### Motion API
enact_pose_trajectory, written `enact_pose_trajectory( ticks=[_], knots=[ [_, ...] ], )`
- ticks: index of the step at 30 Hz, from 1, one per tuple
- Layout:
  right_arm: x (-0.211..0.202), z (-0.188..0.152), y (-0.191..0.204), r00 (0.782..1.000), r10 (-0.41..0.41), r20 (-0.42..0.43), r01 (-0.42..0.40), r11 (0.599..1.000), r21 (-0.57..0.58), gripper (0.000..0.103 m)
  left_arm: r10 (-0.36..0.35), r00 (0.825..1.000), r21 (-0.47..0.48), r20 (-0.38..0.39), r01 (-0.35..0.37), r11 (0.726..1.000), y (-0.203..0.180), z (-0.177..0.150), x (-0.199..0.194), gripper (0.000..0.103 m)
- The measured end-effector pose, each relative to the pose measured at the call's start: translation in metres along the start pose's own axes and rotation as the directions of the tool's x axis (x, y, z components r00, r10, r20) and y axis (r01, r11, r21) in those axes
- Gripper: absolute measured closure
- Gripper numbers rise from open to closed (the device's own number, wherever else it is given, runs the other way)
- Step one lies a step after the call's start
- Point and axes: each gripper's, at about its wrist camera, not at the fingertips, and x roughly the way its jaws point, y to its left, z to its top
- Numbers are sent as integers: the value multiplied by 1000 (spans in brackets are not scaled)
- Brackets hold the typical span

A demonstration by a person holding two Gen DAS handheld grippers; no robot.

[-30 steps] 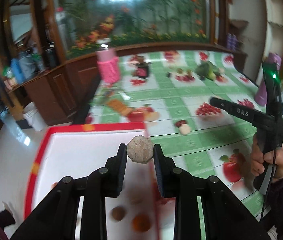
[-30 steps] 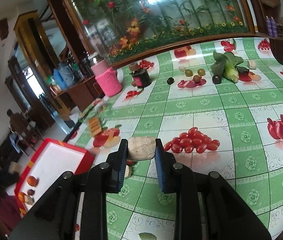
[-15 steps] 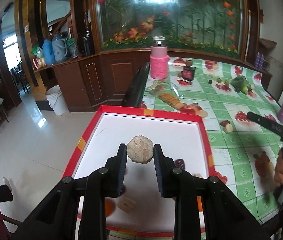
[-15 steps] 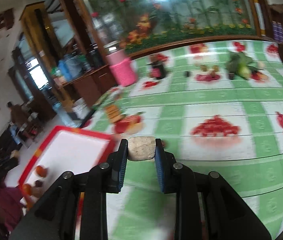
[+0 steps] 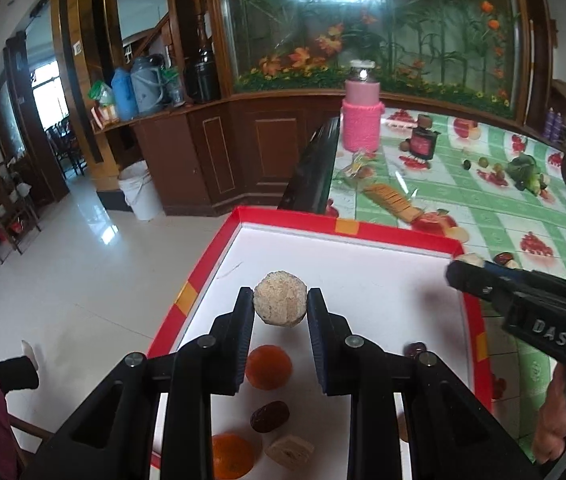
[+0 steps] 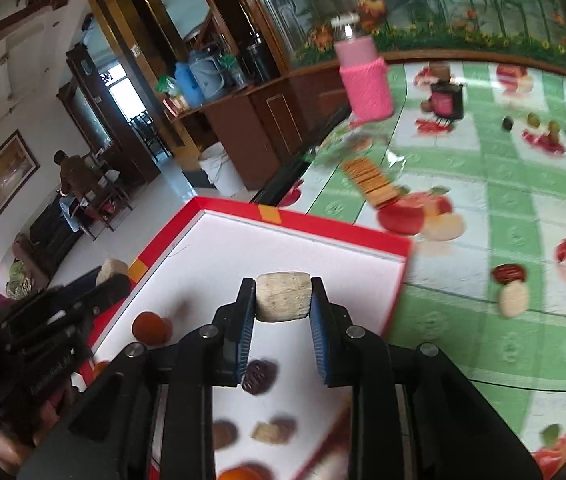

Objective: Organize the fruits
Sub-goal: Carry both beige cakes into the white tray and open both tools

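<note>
Two oranges (image 5: 268, 367), two dates (image 5: 269, 416), one beige block (image 5: 289, 451) in tray (image 5: 347, 225); two tongs (image 5: 280, 312), each gripping one piece.

The tray (image 5: 347, 264) looked matt white; the floor (image 5: 83, 280) shone glossy; the worktop (image 6: 503, 344) cloth looked glossy plastic.

"DAS" (embossed) on right gripper (image 5: 467, 265)
</note>
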Motion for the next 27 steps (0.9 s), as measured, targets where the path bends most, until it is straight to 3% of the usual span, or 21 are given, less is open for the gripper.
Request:
enact_pose_trajectory(
  ticks=[4, 27],
  knots=[
    [19, 4, -1, 999, 29, -22, -28, 998, 62, 74, 25, 999, -1, -28, -25, 1000, 4, -4, 10, 77],
    [41, -6, -9, 996, 18, -86, -19, 1000, -7, 74, 99, 990, 11, -99, -98, 995, -3, -8, 33, 77]
  ],
)
